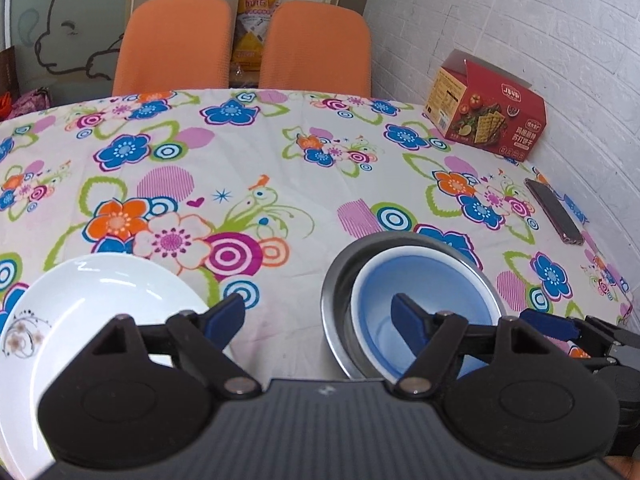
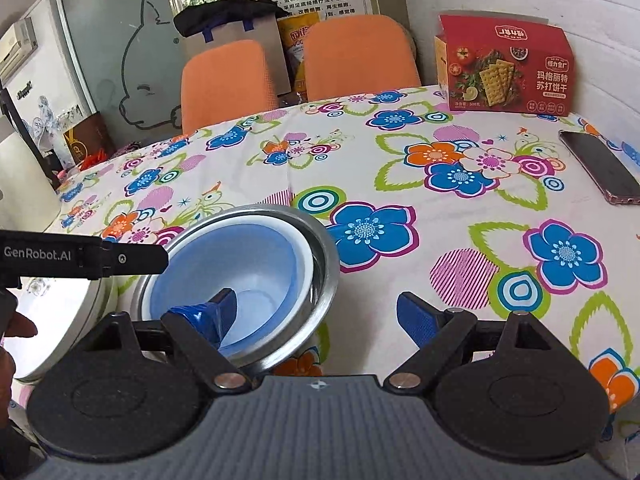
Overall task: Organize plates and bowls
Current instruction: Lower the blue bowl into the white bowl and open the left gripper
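Two grippers, left gripper (image 1: pixel 320 316) and right gripper (image 2: pixel 316 312), have fingers spread wide, gripping nothing. Blue bowl (image 2: pixel 240 264) sits nested inside steel bowl (image 2: pixel 324 240); white plate (image 1: pixel 100 296) lies beside them on counter (image 1: pixel 320 184).

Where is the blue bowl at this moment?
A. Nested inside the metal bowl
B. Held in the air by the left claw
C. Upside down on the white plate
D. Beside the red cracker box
A: the blue bowl sits upright inside the metal bowl, whose steel rim rings it in both views, while both claws are open and the white plate lies apart.
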Motion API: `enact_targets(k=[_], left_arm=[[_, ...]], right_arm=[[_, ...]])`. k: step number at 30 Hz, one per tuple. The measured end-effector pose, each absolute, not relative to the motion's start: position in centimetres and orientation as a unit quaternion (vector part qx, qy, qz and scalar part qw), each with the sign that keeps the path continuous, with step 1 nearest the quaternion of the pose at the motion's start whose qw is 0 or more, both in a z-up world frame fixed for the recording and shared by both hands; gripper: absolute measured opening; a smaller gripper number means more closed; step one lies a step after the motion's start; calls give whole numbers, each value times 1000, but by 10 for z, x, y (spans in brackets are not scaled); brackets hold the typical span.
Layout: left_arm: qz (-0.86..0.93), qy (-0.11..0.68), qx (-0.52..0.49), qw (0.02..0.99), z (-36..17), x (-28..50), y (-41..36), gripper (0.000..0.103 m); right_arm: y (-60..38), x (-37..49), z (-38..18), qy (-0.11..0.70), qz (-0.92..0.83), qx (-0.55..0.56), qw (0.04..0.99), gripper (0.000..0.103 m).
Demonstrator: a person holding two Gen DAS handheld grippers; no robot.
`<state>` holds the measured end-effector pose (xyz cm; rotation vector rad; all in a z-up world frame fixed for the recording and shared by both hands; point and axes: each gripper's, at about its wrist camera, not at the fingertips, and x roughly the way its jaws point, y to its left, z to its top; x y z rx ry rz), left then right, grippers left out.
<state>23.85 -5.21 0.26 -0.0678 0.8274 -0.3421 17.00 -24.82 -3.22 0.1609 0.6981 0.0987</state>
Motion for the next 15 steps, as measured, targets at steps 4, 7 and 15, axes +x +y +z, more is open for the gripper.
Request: enact_targets(k=[4, 7, 15], left_arm=[[-177, 417, -14, 891, -8, 251, -63, 74], [-168, 422, 5, 891, -16, 259, -71, 74], [-171, 426, 51, 887, -27, 268, -91, 74]], right_arm=[[-245, 184, -37, 355, 45, 64, 932, 74], [-242, 190, -43, 365, 42, 49, 929, 74], [-235, 197, -53, 371, 47, 23, 927, 76]])
